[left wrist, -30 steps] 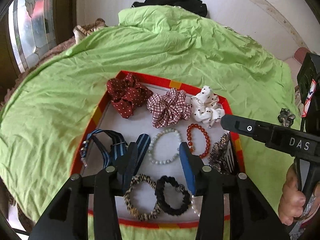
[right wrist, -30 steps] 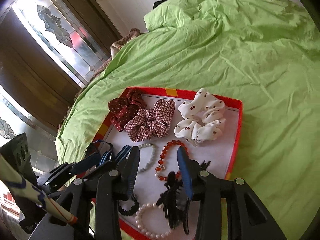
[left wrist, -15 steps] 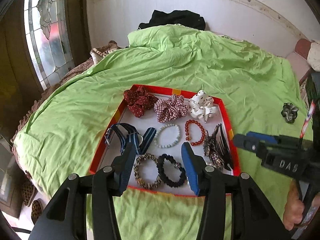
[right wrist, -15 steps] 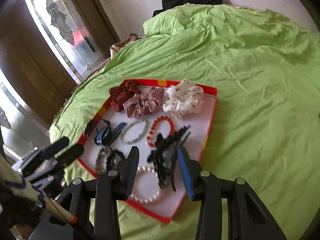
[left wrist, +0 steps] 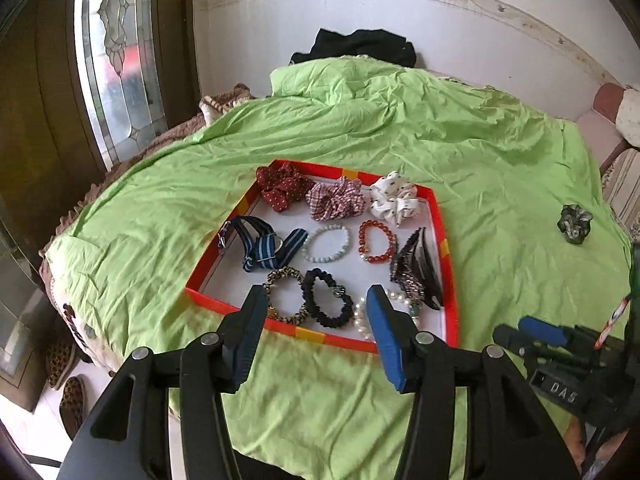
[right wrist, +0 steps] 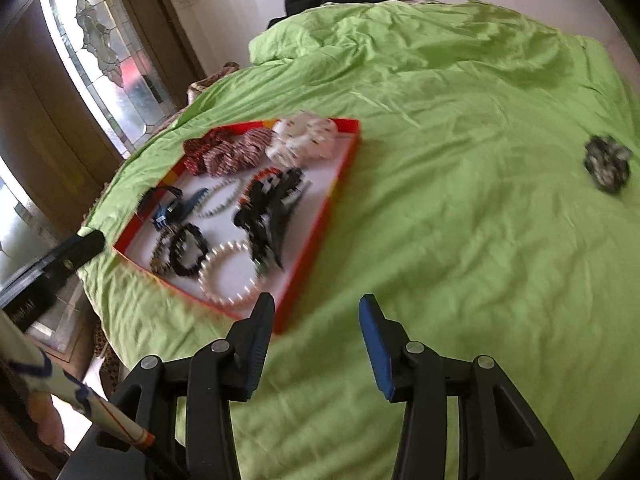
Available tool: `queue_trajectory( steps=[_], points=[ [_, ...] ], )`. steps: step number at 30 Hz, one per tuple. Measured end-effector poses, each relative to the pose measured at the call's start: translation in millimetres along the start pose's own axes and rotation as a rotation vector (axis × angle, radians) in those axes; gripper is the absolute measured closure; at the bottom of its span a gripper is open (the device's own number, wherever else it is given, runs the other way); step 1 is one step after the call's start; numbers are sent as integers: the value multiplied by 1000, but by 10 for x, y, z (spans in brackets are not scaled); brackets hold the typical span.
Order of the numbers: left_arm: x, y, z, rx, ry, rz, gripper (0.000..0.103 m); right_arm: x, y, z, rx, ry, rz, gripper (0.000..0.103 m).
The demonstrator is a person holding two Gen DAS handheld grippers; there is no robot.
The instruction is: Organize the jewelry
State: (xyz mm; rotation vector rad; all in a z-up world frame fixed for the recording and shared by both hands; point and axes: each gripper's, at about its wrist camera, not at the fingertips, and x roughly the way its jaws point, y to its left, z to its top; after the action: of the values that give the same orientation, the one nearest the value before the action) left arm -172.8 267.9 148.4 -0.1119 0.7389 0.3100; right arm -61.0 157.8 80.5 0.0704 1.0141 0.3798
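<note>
The red-rimmed tray (left wrist: pixel 444 236) lies on the green bed cover (left wrist: pixel 480 152), near its front edge. In it three fabric scrunchies sit in the back row: a dark red dotted one (left wrist: pixel 278 190), a checked one (left wrist: pixel 336 200) and a white one (left wrist: pixel 394 198). In front of them lie a striped blue watch strap (left wrist: pixel 260 244), a pale bead bracelet (left wrist: pixel 326 239) and a red bead bracelet (left wrist: pixel 376 240). The dark hair clips (left wrist: pixel 416 268) at the right side are piled together, so I cannot count them. The pearl bracelet (right wrist: pixel 230 274) is partly covered by a finger of the left gripper (left wrist: pixel 316 336) in the left wrist view, and the right wrist view is blurred. A dark patterned scrunchie (left wrist: pixel 575 223) lies alone on the cover, well apart from the tray.

The jaws of both the left gripper and the right gripper (right wrist: pixel 316 338) are opening, about half apart, with nothing between them.
</note>
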Motion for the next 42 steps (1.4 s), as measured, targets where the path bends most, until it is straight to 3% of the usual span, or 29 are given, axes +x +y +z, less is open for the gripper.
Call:
queue_trajectory(
  steps=[2,9,20,29,42],
  points=[
    [-52,-64,-14,4,-19,10,43,-77,-82,-92,8,-8,-27,54],
    [-240,-288,-58,3,-49,19,40,-292,-275,-254,30,-42,-67,50],
    [-548,-232,-89,-37,-130,207,18,-622,-281,-368,14,-124,-106,41],
    [-563,-238,-173,12,-119,197,18,-702,20,-448,-49,-153,-149,28],
    [-329,169,-310,-60,-45,148,18,-501,330,-405,-80,-121,-218,25]
  ],
)
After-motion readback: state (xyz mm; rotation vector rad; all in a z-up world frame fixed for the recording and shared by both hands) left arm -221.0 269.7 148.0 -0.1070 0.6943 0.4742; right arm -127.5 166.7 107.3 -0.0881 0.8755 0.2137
